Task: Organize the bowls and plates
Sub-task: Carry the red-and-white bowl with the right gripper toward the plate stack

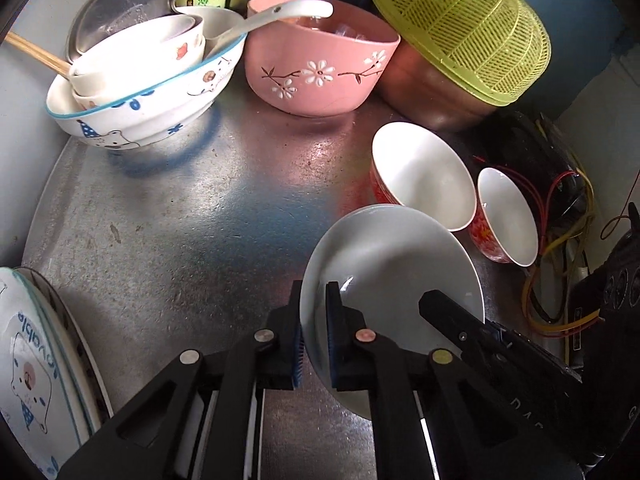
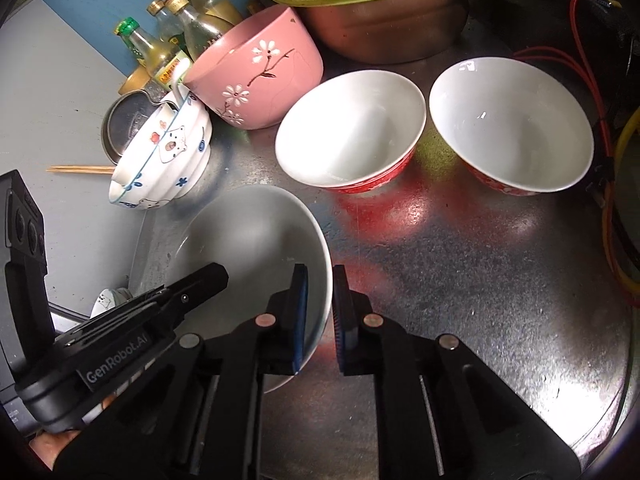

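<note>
A plain white plate (image 1: 392, 264) (image 2: 248, 236) is held between both grippers just above the metal counter (image 1: 200, 220). My left gripper (image 1: 314, 344) is shut on its left rim. My right gripper (image 2: 320, 320) is shut on its right rim; its finger also shows in the left wrist view (image 1: 448, 312). Two red bowls with white insides stand beyond it, a larger one (image 1: 424, 176) (image 2: 352, 128) and a smaller one (image 1: 506, 216) (image 2: 512, 124). A pink flowered bowl (image 1: 320, 72) (image 2: 256, 68) sits at the back.
A blue-rimmed bear bowl (image 1: 148, 100) (image 2: 164, 160) holds small bowls, a spoon and chopsticks. A yellow-green basket (image 1: 468, 28) lies on a steel bowl (image 2: 384, 28). Bottles (image 2: 160, 44) stand at the back. Stacked bear plates (image 1: 28, 368) sit front left. Cables (image 1: 560, 240) lie right.
</note>
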